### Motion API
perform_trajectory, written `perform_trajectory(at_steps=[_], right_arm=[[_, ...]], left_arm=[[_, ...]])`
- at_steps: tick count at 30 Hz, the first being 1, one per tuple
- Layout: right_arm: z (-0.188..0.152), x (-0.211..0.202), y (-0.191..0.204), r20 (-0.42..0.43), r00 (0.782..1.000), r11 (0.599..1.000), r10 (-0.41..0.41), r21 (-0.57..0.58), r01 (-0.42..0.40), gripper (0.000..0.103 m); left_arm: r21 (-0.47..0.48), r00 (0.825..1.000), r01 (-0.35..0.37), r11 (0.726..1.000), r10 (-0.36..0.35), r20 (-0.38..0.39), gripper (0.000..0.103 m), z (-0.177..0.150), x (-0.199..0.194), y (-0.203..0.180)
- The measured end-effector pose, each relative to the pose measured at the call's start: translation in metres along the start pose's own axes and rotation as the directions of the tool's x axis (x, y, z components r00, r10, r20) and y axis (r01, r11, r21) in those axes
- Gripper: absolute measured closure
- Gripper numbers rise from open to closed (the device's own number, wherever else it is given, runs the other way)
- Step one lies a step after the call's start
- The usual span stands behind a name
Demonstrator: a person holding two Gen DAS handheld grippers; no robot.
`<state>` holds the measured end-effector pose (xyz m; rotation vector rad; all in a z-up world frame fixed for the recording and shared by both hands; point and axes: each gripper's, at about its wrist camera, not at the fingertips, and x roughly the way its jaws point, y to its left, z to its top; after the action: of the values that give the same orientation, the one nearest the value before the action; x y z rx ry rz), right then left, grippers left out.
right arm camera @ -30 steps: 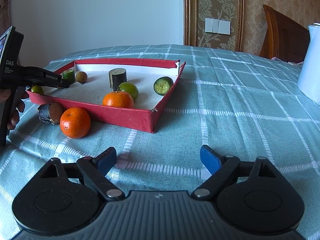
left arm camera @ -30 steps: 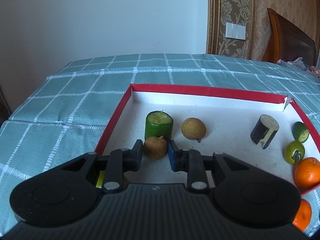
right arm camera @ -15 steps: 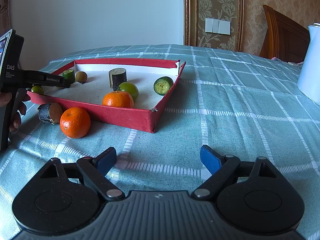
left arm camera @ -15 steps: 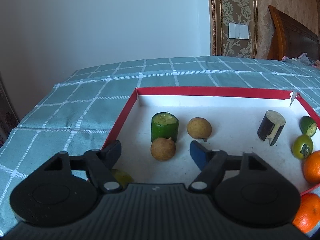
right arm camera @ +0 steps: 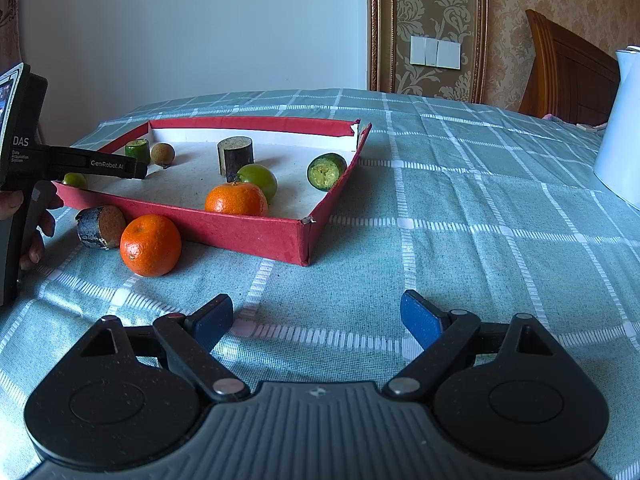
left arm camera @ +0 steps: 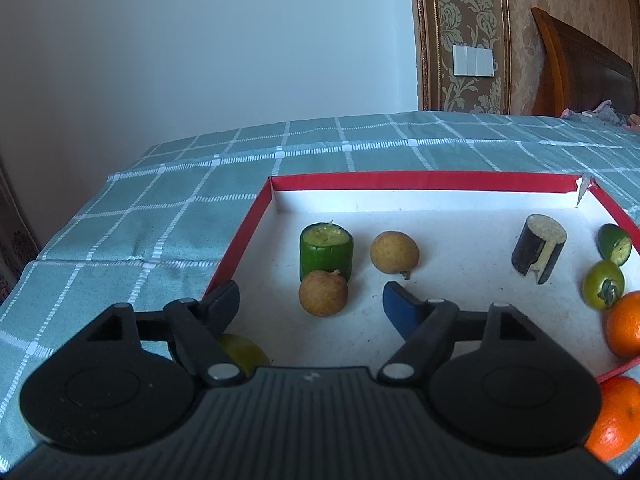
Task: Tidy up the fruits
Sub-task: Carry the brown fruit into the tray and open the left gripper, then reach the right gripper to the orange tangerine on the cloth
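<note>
A red-rimmed white tray (left arm camera: 240, 248) holds a brown round fruit (left arm camera: 323, 293) resting on its floor in front of a green cucumber chunk (left arm camera: 326, 250). My left gripper (left arm camera: 310, 294) straddles that brown fruit with its jaws opening; the pads stand clear of it on both sides. A second brown fruit (left arm camera: 394, 252), an eggplant piece (left arm camera: 540, 246), green fruits and an orange (left arm camera: 624, 324) also lie in the tray. My right gripper (right arm camera: 316, 302) hovers open over bare tablecloth, nothing between its fingers.
Outside the tray's near wall sit an orange (right arm camera: 150, 245) and a dark cut chunk (right arm camera: 100, 227). A small yellow-green fruit (left arm camera: 244, 350) lies under the left finger. A white jug (right arm camera: 620, 128) stands at far right. A hand (right arm camera: 16, 208) grips the left tool.
The left gripper's jaws went from shut on the brown fruit to wide apart, leaving it on the tray floor. The right gripper stayed still.
</note>
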<state>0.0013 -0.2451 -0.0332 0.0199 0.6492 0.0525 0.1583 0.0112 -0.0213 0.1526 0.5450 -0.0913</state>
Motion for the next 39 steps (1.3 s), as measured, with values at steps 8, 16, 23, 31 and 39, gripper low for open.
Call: perform_trajectory(at_steps=[8, 16, 23, 31, 39], right_arm=[[0.000, 0.000, 0.000, 0.000, 1.000, 1.000, -0.001, -0.001, 0.001, 0.012], [-0.001, -0.006, -0.003, 0.035, 0.999, 0.999, 0.029, 0.028, -0.030, 0.012], [-0.005, -0.019, 0.017, 0.096, 0.989, 0.993, 0.114, 0.003, -0.115, 0.012], [0.000, -0.016, 0.065, 0.100, 0.978, 0.979, 0.184, -0.108, -0.174, 0.016], [0.014, 0.009, 0.084, 0.042, 0.979, 0.976, 0.202, -0.088, -0.197, 0.037]], left_arm=[[-0.022, 0.999, 0.015, 1.000, -0.014, 0.045, 0.018, -0.004, -0.027, 0.007], [-0.041, 0.994, -0.006, 0.999, 0.010, 0.110, 0.009, -0.017, -0.066, 0.022], [-0.101, 0.997, 0.018, 0.995, -0.010, 0.082, 0.006, -0.039, -0.086, 0.047], [-0.109, 1.000, 0.006, 0.994, -0.006, 0.001, 0.005, -0.054, -0.075, 0.056], [-0.181, 0.996, 0.048, 0.982, -0.060, -0.064, 0.003, -0.056, -0.064, 0.069]])
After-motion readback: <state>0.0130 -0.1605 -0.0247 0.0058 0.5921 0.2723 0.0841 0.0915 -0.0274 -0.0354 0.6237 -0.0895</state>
